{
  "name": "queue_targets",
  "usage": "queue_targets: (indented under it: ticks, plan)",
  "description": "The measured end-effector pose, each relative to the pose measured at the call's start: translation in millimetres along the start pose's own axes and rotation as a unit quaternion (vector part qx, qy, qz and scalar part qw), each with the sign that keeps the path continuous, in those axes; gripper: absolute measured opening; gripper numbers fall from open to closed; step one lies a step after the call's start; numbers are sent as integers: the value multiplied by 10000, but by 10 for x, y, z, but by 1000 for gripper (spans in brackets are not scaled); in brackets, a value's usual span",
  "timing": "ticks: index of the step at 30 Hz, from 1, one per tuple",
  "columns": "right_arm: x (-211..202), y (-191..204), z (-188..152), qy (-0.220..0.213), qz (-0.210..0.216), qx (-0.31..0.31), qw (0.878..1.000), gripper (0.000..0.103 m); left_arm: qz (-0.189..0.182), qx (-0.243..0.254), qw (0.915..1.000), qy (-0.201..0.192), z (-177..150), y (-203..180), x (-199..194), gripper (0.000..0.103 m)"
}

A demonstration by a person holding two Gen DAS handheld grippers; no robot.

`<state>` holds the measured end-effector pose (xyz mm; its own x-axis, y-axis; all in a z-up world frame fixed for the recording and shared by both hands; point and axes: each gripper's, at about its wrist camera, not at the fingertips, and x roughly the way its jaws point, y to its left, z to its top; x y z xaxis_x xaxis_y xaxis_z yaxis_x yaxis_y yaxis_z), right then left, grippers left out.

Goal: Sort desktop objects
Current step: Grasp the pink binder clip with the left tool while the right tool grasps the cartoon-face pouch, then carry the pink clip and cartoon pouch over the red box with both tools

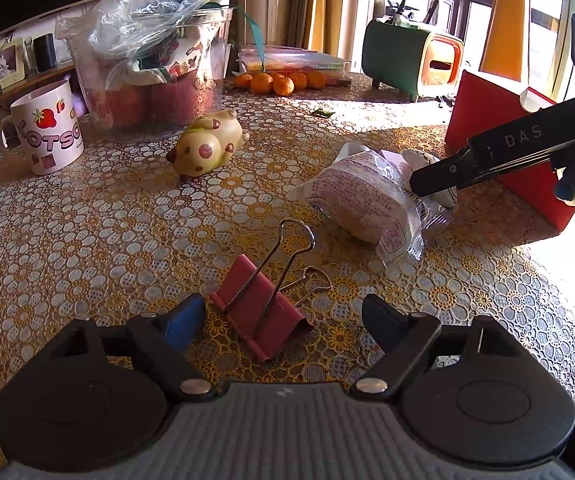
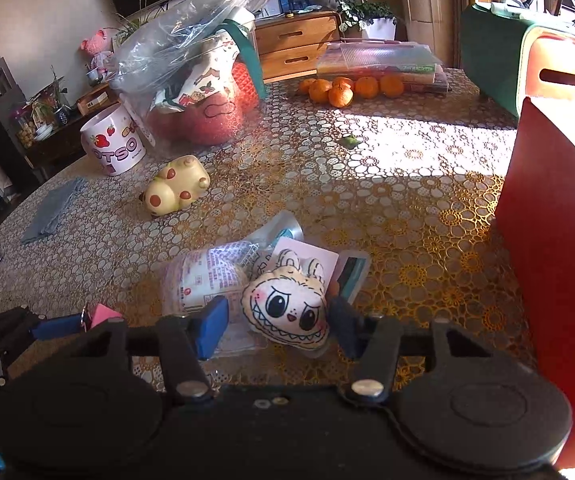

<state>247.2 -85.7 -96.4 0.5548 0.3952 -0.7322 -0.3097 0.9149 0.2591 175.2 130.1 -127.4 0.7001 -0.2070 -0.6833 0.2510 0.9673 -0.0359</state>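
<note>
**Two grippers over a cluttered floral tablecloth**

Sunlit lace-patterned tablecloth [image 1: 87,240] covers the table, going left to right: a strawberry mug [image 1: 45,132] stands at the far left, a clear tub [image 1: 151,80] stuffed with bags behind it, and a spotted yellow figurine [image 1: 207,144] lying on its side nearby. Mandarins [image 1: 279,80] sit at the back. The left gripper [image 1: 283,320] is spread wide, holding nothing, with a red binder clip [image 1: 263,312] lying on the cloth between its fingers. Further right, the right gripper [image 2: 279,328] is open around a small white monster-face plush [image 2: 287,304], beside a wrapped snack packet [image 2: 207,276]; whether the pads touch the plush I cannot tell. A red box [image 2: 559,280] stands at the far right
</note>
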Motion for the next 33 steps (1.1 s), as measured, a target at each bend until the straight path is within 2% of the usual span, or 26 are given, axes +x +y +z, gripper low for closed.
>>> queue_targets:
  ticks: [5, 8, 10, 14, 16, 19, 33]
  plan:
    - [31, -52, -13, 32, 81, 112, 9999, 48, 76, -71, 9999, -27, 22, 6, 6, 77]
    - [31, -45, -27, 21, 79, 102, 9999, 47, 256, -92, 9996, -45, 24, -4, -2, 65]
    - [29, -45, -28, 5, 85, 116, 9999, 46, 372, -122, 9992, -52, 29, 8, -13, 50]
    - [-7, -38, -32, -55, 69, 127, 9999, 45, 333, -317, 9989, -37, 47, 60, -29, 47]
    - [-41, -31, -34, -75, 54, 127, 9999, 45, 389, -357, 9986, -49, 53, 48, -42, 39]
    - [-110, -34, -50, -108, 23, 90, 9999, 45, 427, -435, 9981, -54, 69, 25, -68, 32]
    - [-583, -100, -340, -180, 142, 7, 9997, 44, 426, -695, 9965, -168, 29, -229, -340, 29]
